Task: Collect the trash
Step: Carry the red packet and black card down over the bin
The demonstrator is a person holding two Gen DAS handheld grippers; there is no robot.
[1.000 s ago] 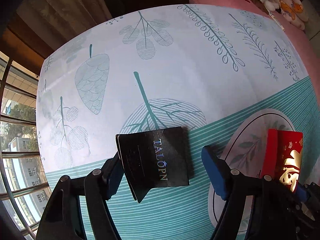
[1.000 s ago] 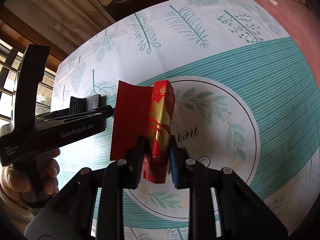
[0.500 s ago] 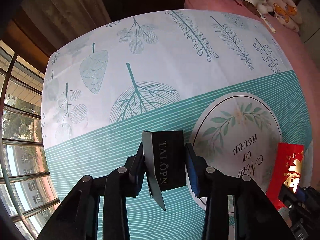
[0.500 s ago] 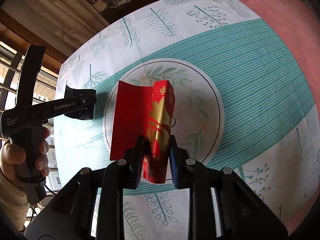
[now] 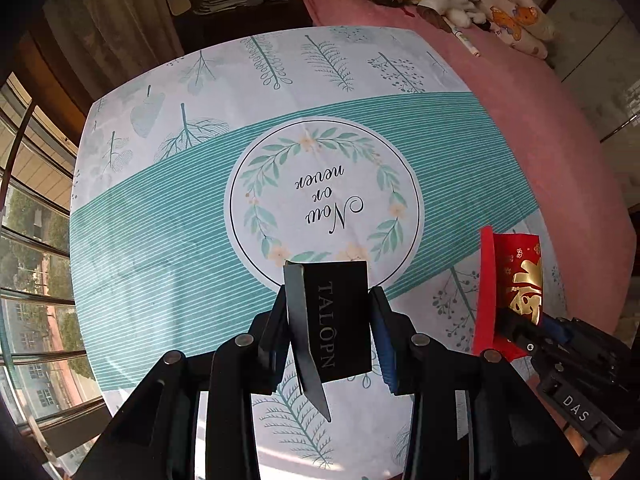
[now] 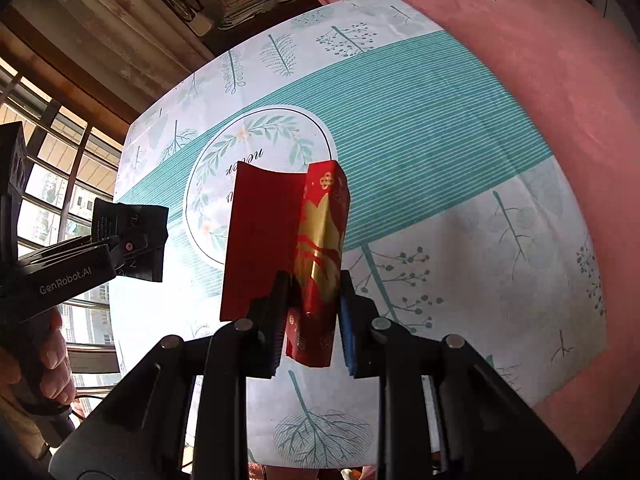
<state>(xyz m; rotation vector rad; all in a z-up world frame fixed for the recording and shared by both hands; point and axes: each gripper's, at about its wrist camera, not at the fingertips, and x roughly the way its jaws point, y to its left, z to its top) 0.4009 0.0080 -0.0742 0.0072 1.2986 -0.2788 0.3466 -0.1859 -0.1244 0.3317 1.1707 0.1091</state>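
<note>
A second ago the left tool (image 5: 330, 332) stood wide around the black TALOPN card (image 5: 334, 322), which lay near the tree print at the window end of the patterned cloth (image 5: 160, 240). Now its pads are clamped on the card's two edges, and the card hangs clear of the cloth, below the wreath circle (image 5: 324, 196) as the left camera sees it. The right tool (image 6: 312, 320) is likewise clenched, as it was a second ago, on the red and gold envelope (image 6: 320, 240), whose plain red flap juts toward the window side. In the right wrist view the envelope has shifted from over the wreath circle to just beside it, on the side away from the window.

Both pieces of trash appear to be off the cloth, which looks bare around the wreath circle. The picking-up seems done, and what remains is probably carrying both pieces to a bin, none of which shows in either view.
</note>
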